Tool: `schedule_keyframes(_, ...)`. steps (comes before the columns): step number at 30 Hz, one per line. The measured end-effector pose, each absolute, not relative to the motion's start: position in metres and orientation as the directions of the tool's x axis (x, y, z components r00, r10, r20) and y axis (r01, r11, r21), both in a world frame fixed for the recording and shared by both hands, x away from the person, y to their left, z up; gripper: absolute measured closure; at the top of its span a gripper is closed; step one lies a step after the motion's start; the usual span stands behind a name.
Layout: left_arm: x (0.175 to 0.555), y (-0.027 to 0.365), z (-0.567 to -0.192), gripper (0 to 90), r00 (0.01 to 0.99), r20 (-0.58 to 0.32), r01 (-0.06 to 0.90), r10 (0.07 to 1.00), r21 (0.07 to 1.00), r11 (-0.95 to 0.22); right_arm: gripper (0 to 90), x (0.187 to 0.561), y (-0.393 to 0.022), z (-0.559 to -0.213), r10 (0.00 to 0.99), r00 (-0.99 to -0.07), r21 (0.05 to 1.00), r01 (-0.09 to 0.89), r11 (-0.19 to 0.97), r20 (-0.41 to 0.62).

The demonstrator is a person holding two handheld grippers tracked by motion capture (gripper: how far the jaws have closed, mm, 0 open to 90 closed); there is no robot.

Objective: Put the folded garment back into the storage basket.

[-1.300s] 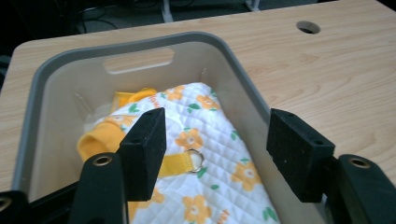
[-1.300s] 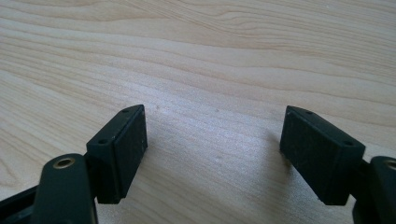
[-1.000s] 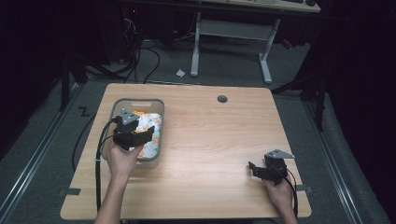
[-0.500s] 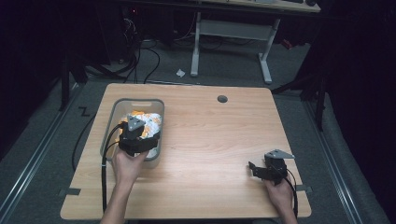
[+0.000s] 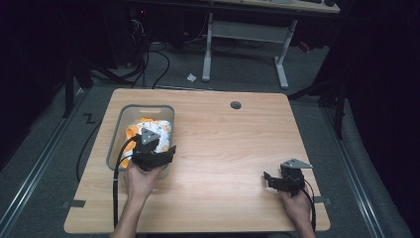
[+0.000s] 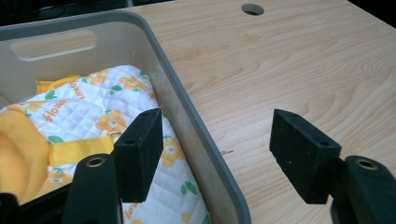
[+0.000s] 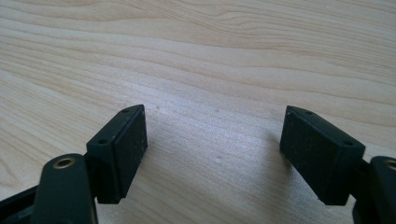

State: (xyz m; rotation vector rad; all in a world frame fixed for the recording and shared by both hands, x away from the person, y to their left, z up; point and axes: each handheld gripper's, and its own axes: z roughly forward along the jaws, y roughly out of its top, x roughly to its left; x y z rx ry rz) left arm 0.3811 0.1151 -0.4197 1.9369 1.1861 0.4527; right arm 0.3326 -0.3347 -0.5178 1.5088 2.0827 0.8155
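We are holding the left gripper point(image 5: 157, 151) at the left of the high view, jaws spread wide and straddling the near right wall of the bin point(image 6: 187, 109): one jaw inside, one over the table point(image 5: 233, 148). We are resting the right gripper point(image 5: 278, 181) at the lower right, jaws parted and empty. The quilted cloth point(image 6: 107, 107) is lying bunched in the bin. We are judging it soft, light and limp; we are advising a pinch on a raised fold or the yellow strap point(image 6: 77, 151).
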Motion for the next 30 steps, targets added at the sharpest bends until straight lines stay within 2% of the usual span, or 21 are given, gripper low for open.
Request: schedule_keyframes(30, 0.369, 0.069, -0.433, 35.6, 0.595, -0.133, 0.554, 0.793, 0.782, -0.285, 23.2, 0.333, -0.335, -0.518, 0.951, -0.309, 0.684, 0.692, 0.231, -0.009)
